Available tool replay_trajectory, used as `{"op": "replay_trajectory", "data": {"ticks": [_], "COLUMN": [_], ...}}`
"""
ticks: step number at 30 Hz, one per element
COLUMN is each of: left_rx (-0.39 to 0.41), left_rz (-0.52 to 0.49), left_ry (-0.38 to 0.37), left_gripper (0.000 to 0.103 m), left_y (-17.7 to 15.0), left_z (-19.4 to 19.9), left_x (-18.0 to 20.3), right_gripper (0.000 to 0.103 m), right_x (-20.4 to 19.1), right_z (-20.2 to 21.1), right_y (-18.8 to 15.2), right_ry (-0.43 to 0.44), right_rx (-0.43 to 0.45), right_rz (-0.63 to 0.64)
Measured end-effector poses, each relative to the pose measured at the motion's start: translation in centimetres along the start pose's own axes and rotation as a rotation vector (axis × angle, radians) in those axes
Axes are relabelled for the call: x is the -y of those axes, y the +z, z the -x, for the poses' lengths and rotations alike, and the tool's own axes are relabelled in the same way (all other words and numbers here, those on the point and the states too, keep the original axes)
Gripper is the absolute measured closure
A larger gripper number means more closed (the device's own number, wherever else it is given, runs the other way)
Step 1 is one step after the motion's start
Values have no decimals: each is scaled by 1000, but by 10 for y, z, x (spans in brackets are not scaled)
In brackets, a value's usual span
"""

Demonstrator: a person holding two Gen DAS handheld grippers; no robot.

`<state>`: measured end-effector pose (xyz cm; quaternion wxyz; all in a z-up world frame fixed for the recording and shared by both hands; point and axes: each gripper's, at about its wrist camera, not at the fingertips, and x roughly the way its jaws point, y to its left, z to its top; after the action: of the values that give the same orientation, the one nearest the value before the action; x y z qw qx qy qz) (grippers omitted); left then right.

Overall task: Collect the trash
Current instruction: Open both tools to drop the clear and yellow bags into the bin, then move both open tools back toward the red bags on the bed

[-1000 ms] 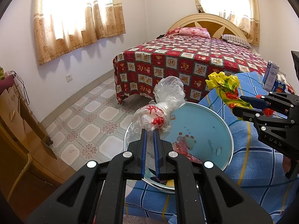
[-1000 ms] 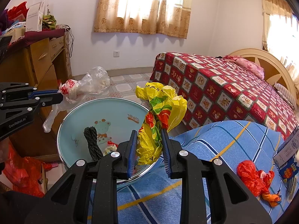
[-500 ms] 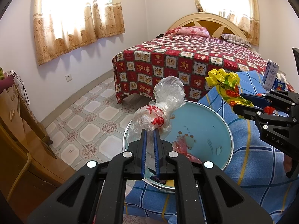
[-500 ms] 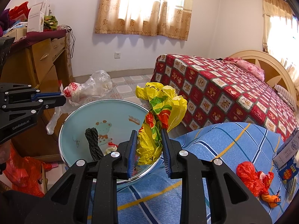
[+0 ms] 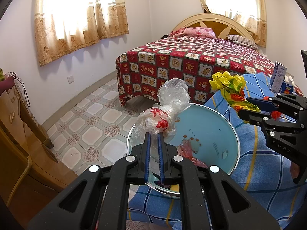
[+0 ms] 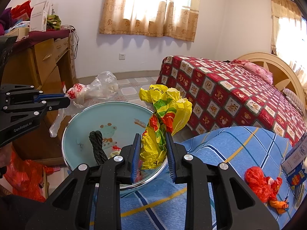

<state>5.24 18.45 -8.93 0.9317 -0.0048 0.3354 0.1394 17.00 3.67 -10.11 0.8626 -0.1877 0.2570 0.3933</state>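
My left gripper (image 5: 153, 134) holds a clear plastic bag with red print (image 5: 172, 94) over the left rim of a light-blue basin (image 5: 207, 126). Its jaws are opening a little, but the bag's neck is still pinched between them. My right gripper (image 6: 153, 134) is shut on a crumpled yellow bag (image 6: 167, 103) above the basin's right side (image 6: 119, 115). Each gripper shows in the other's view: the left gripper (image 6: 65, 99) with the clear bag (image 6: 103, 84), and the right gripper (image 5: 247, 105) with the yellow bag (image 5: 228, 84). A dark rope bundle (image 6: 96, 145) and red scraps (image 5: 186, 149) lie in the basin.
The basin rests on a blue checked blanket (image 6: 230, 145). A crumpled red bag (image 6: 259, 182) and a carton (image 5: 278, 78) lie on the blanket to the right. A bed with a red quilt (image 5: 182, 61) stands behind. To the left are a wooden dresser (image 6: 48, 67) and a red bag on the floor (image 6: 25, 176).
The gap between my left gripper's jaws has widened slightly around the clear bag. Both hands and both bags stay where they were.
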Motion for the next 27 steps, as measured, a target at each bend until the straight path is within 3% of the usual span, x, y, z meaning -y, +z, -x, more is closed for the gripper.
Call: {"op": "replay_trajectory", "data": {"ticks": [2, 3, 5, 7, 13, 20, 27], "left_rx": [-5, -4, -2, -3, -1, -22, -28], "left_rz": [-2, 1, -2, -4, 4, 5, -84], "left_ry": [1, 4, 2, 2, 12, -29, -117], "left_gripper": [88, 76, 68, 65, 41, 35, 28], "left_y": [-2, -3, -4, -5, -8, -9, -5], "left_z": [-1, -2, -2, -2, -2, -8, -17], "left_x": [1, 1, 2, 3, 4, 12, 67], "right_gripper": [76, 69, 54, 52, 46, 41, 35], "right_x": [-1, -1, -1, -2, -4, 3, 42], "right_z": [1, 1, 2, 2, 3, 30, 80], "right_y": [0, -1, -3, -4, -6, -26, -66], "right_ry": [3, 3, 1, 1, -8, -54, -181], "right_rx": [12, 14, 23, 22, 17, -21, -62], "right_rz": [8, 9, 13, 16, 13, -5, -86]}}
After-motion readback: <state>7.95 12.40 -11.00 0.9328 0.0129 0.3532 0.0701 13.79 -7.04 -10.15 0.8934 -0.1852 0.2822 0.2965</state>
